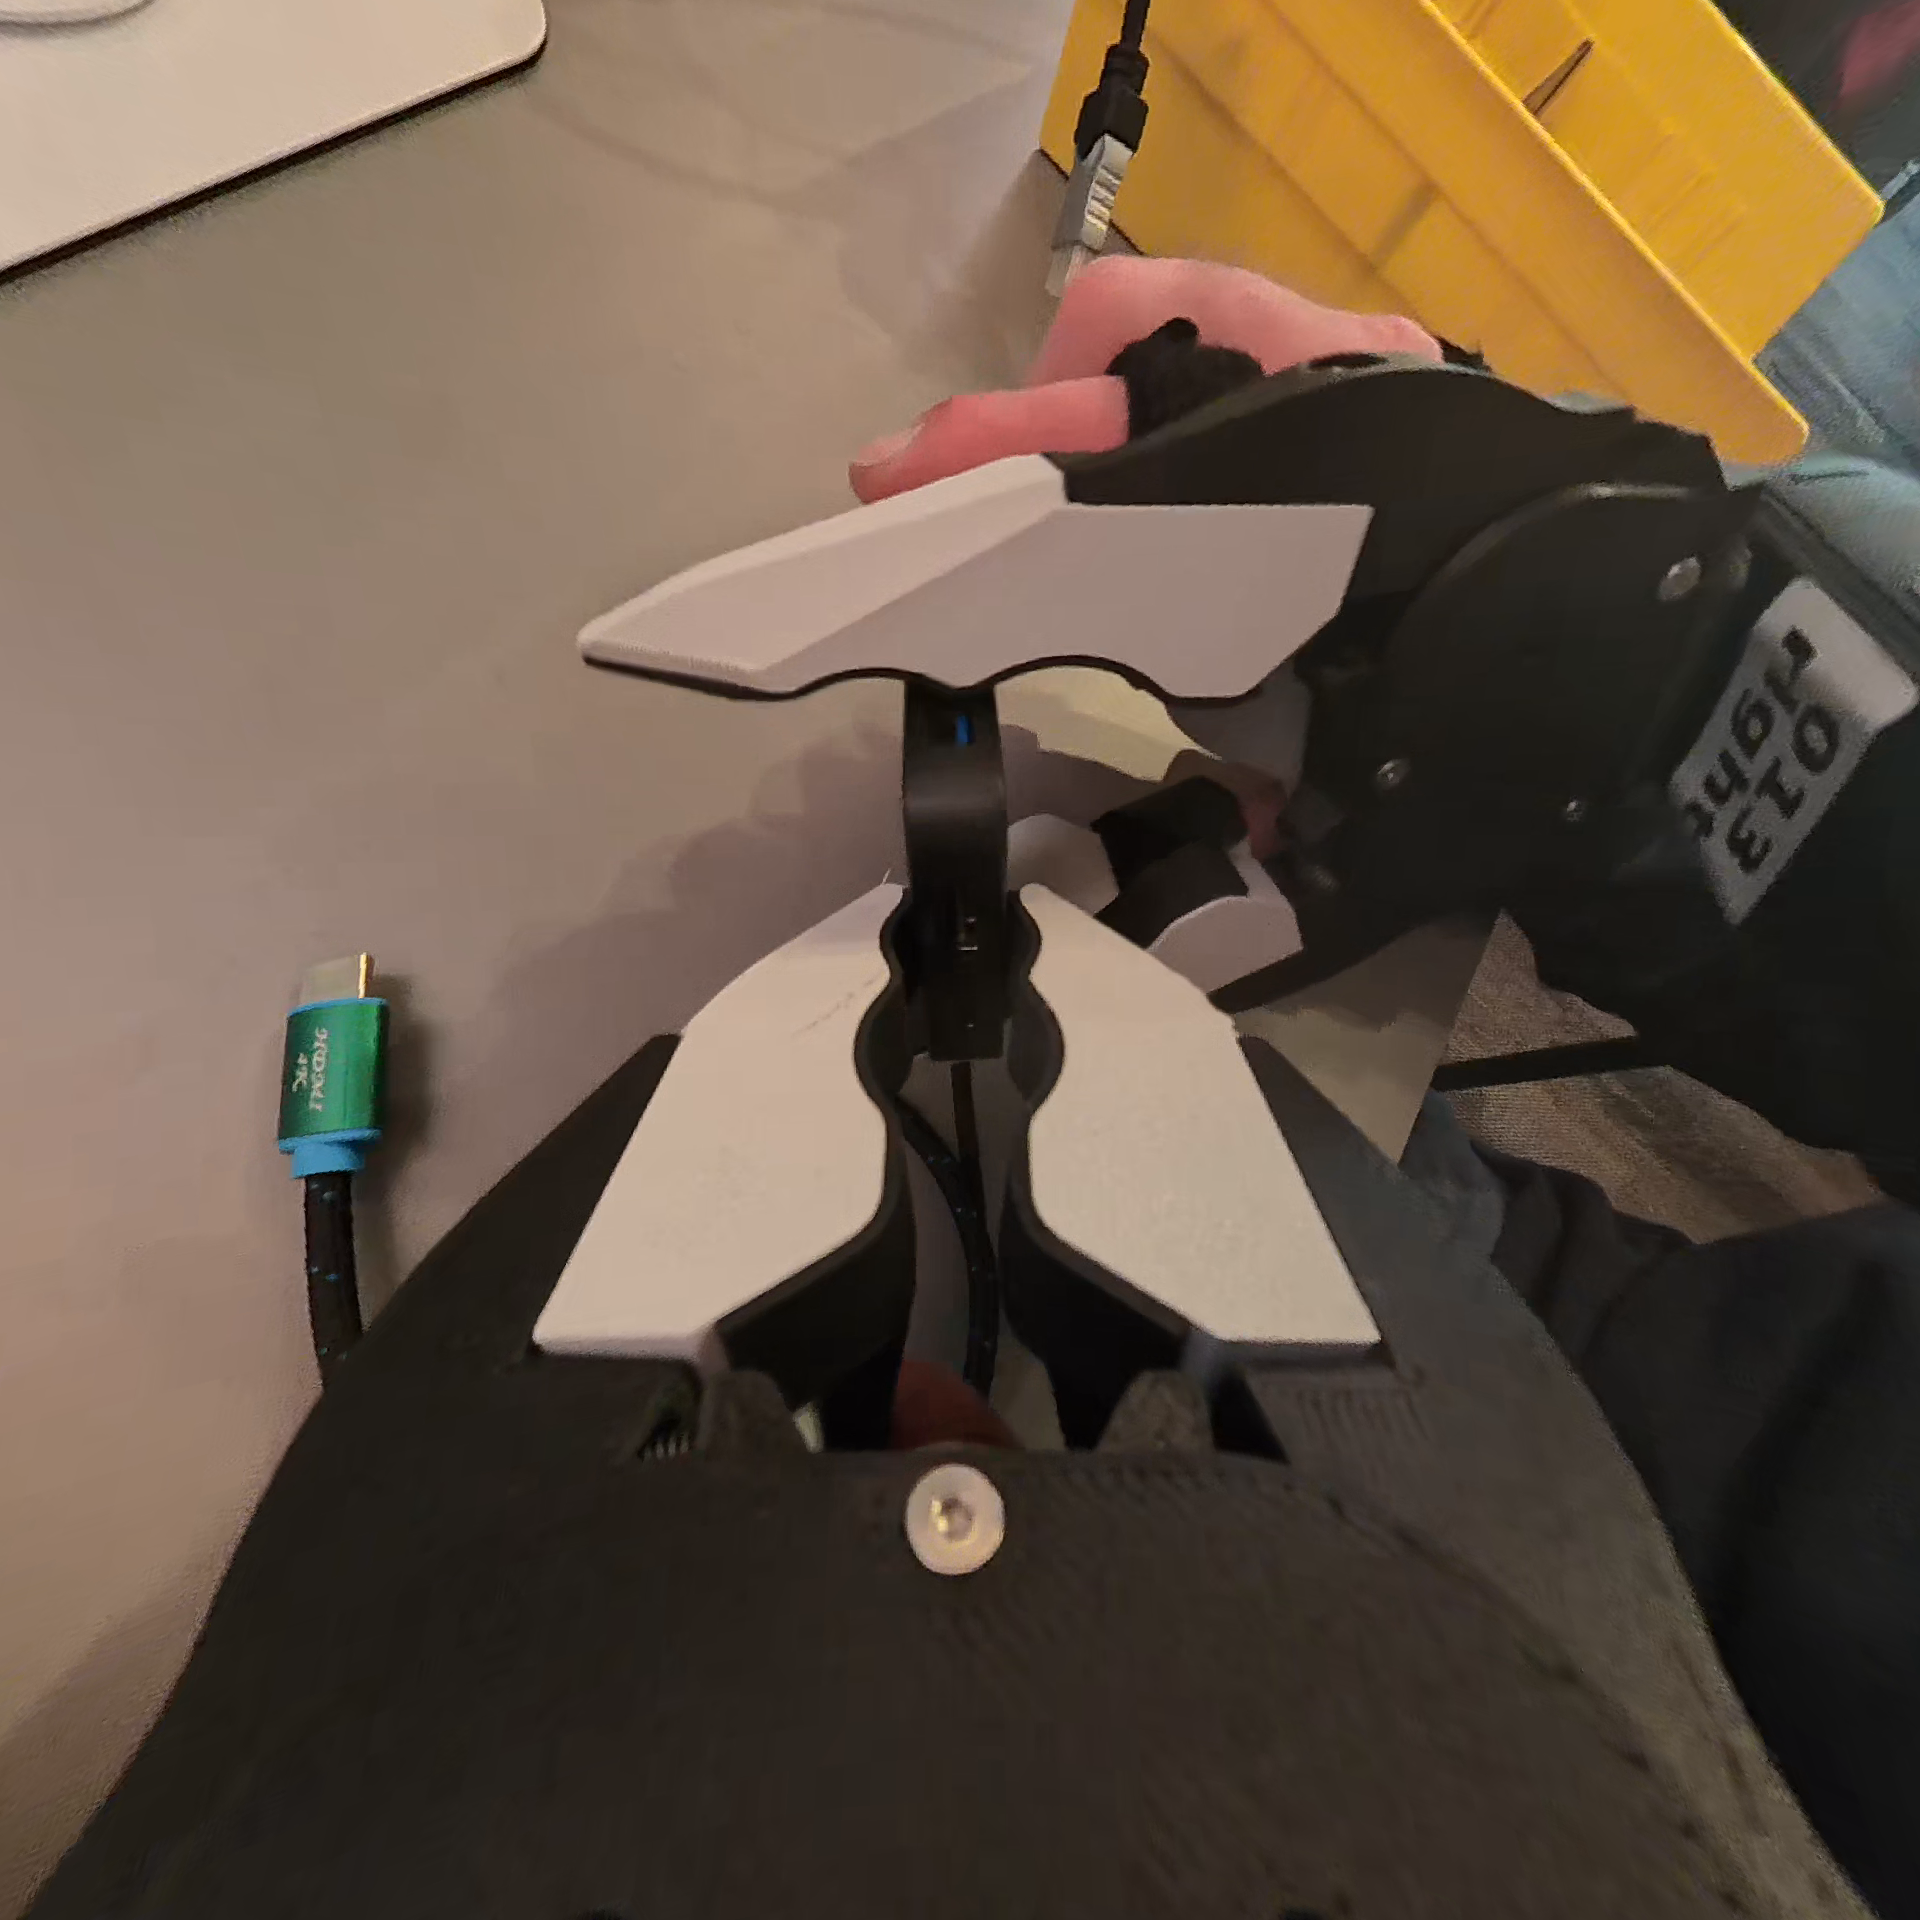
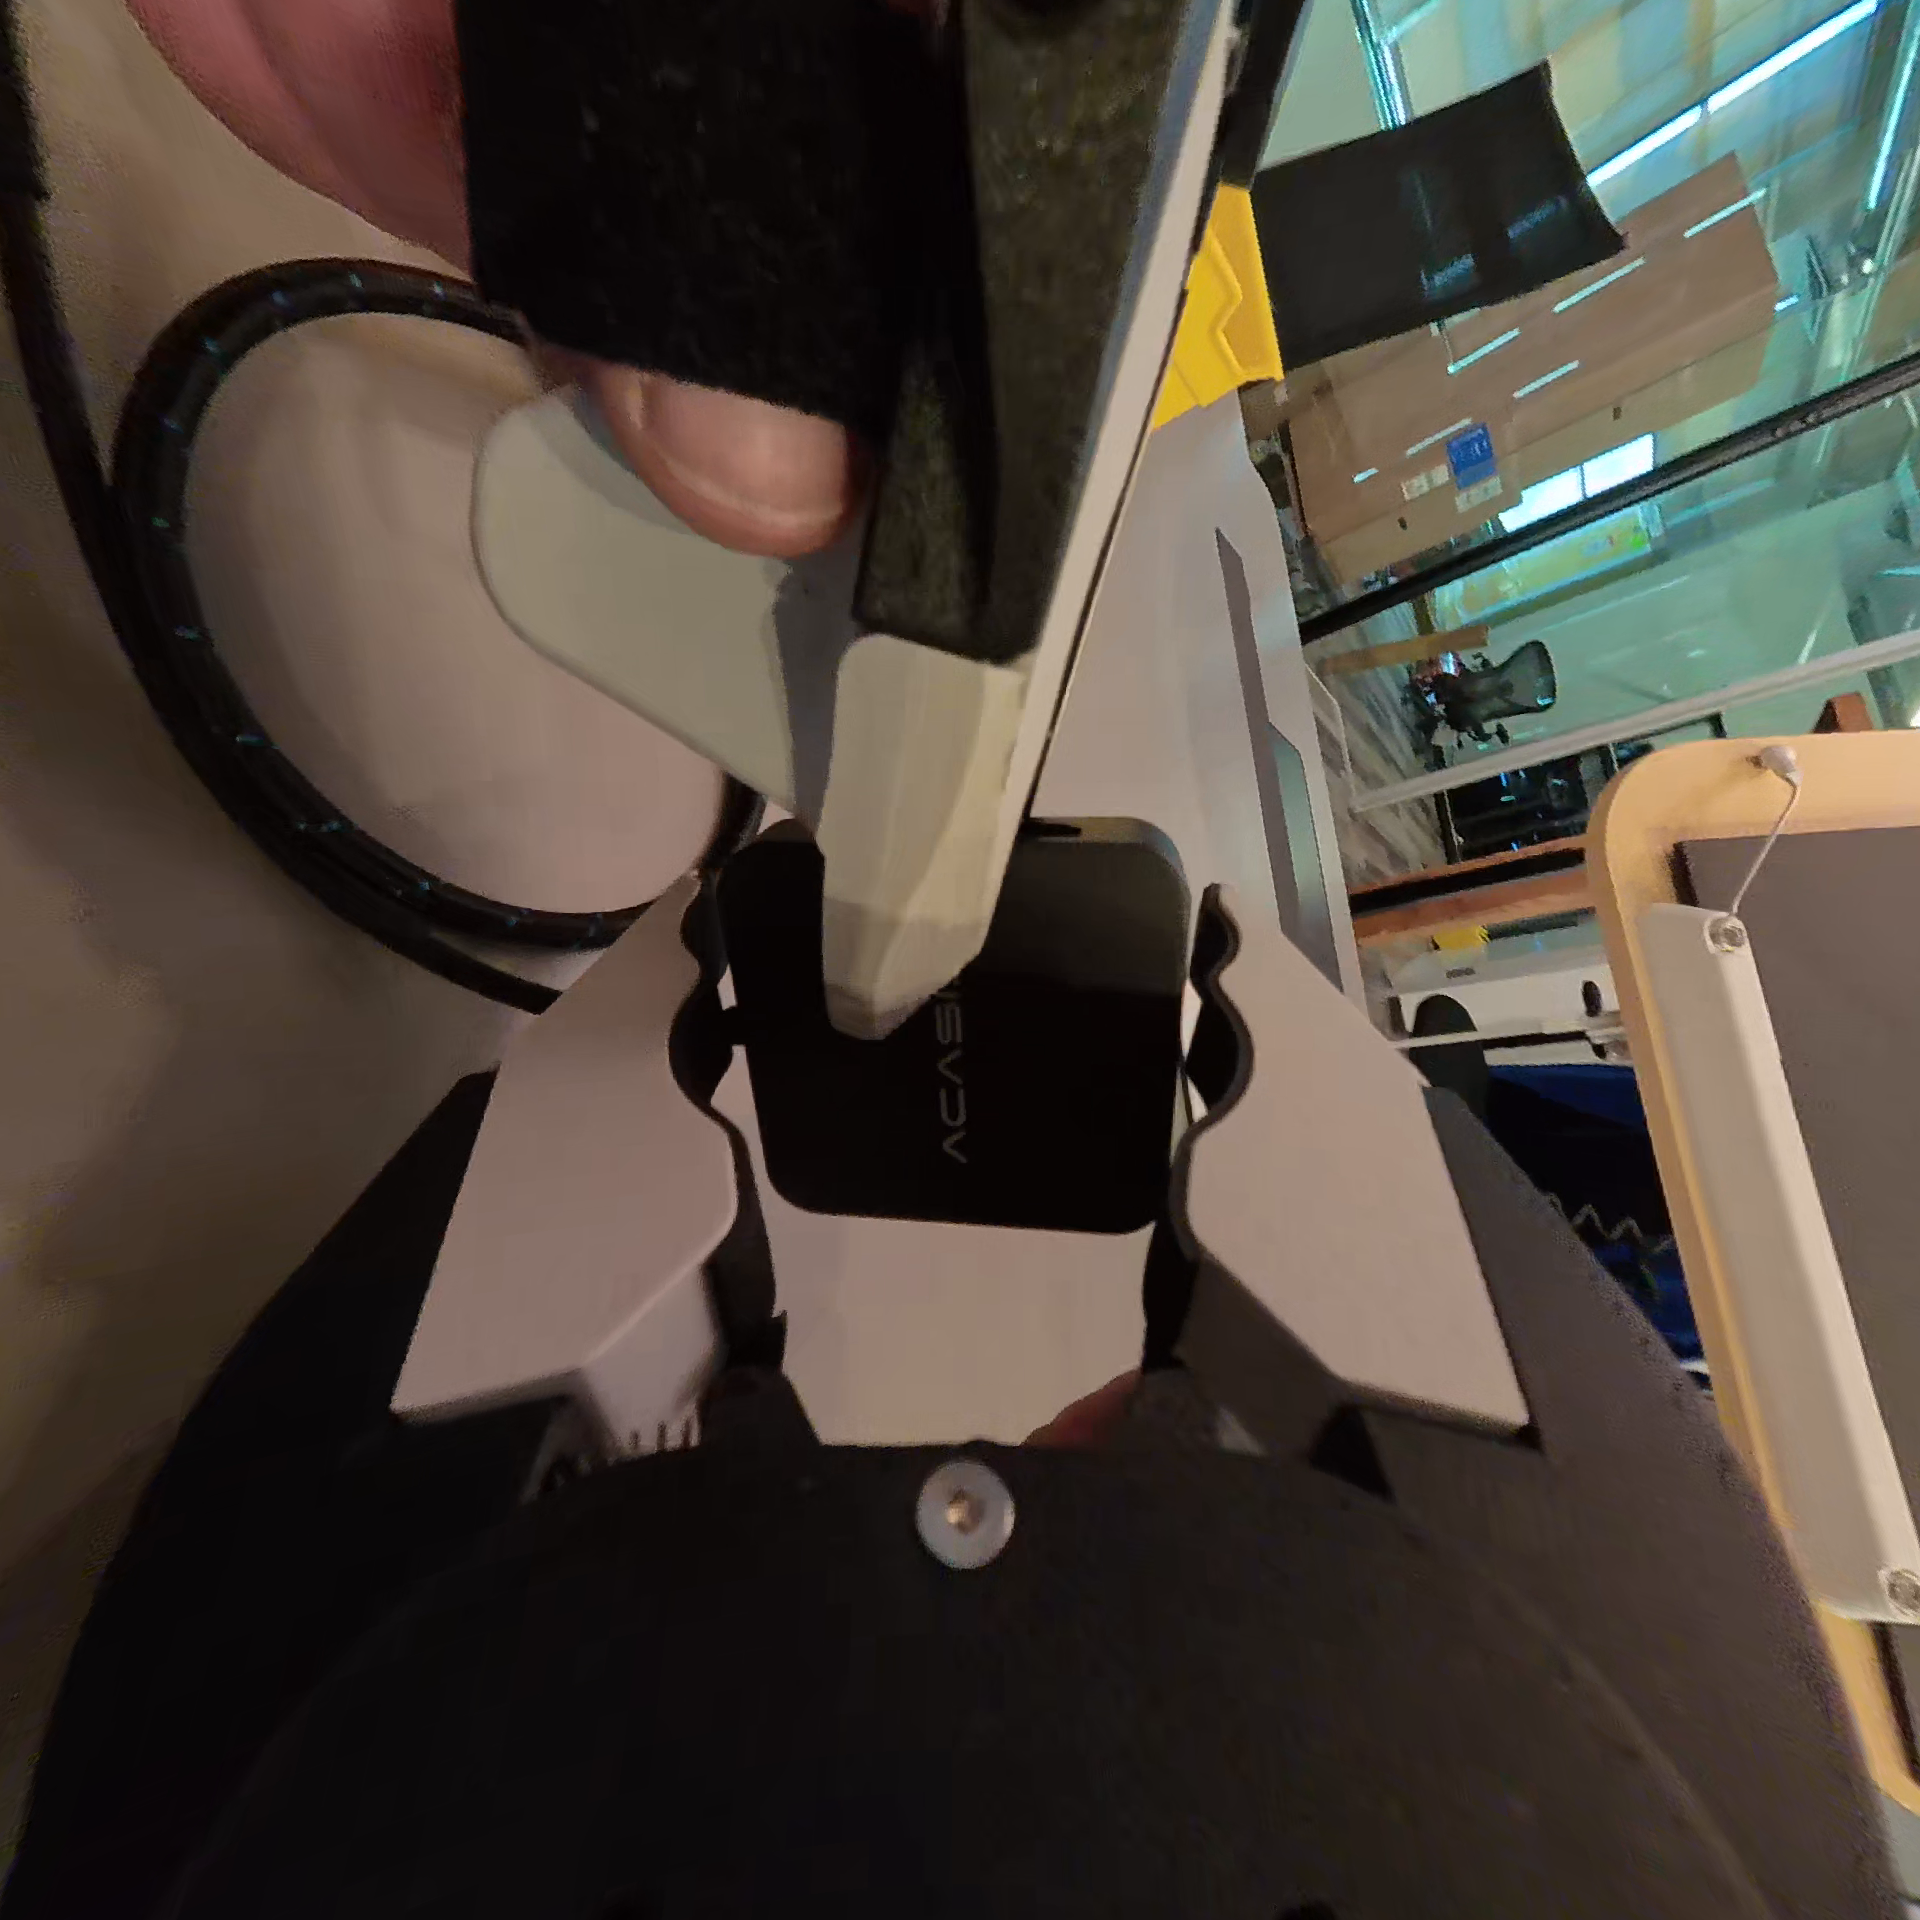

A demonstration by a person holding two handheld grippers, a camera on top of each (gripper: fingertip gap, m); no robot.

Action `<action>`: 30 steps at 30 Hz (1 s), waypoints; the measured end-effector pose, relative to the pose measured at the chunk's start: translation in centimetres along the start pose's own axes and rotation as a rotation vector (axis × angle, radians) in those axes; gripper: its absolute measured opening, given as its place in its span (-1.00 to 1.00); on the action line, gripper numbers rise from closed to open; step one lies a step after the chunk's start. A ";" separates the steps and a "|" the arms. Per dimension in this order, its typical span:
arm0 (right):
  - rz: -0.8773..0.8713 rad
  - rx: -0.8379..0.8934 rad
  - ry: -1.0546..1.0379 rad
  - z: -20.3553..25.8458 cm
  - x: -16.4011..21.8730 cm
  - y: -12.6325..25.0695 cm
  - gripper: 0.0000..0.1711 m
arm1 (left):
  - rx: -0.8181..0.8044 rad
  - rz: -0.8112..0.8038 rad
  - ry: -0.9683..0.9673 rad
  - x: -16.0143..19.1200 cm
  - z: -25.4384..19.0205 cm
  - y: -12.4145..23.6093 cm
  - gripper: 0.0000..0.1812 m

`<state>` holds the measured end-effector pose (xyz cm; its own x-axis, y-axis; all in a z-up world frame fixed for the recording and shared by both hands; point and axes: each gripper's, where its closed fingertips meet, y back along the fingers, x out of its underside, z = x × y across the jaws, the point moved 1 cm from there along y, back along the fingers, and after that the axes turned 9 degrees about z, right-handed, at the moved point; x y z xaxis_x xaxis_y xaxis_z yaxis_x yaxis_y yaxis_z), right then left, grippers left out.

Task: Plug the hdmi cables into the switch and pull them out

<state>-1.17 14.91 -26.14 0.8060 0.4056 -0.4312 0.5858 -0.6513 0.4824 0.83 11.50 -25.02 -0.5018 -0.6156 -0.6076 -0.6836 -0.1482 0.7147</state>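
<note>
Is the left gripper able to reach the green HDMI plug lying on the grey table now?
Probably not yet: the left gripper is shut on the black switch. The green HDMI plug lies unobstructed beside it.

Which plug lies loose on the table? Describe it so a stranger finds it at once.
Start at the grey table, then look just left of the left tongs. The loose plug lies flat there, untouched. Its green metal shell, blue collar and braided black cable set it apart from the black plug near the yellow bin.
</note>
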 end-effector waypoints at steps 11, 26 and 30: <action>-0.042 -0.015 -0.093 -0.7 0.5 0.3 -0.06 | 0.013 -0.023 -0.042 -0.7 -0.2 0.9 -0.79; -0.002 -0.041 -0.194 -1.7 4.0 0.0 -0.07 | -0.740 0.360 -0.232 4.1 11.9 2.3 -0.65; -0.012 -0.050 -0.201 -1.6 3.9 0.0 -0.07 | -0.722 0.347 -0.142 4.8 13.4 2.1 -0.79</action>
<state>2.13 17.52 -26.60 0.7685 0.2734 -0.5785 0.6029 -0.6123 0.5115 -10.07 18.60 -31.06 -0.7176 -0.6215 -0.3144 0.0093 -0.4599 0.8879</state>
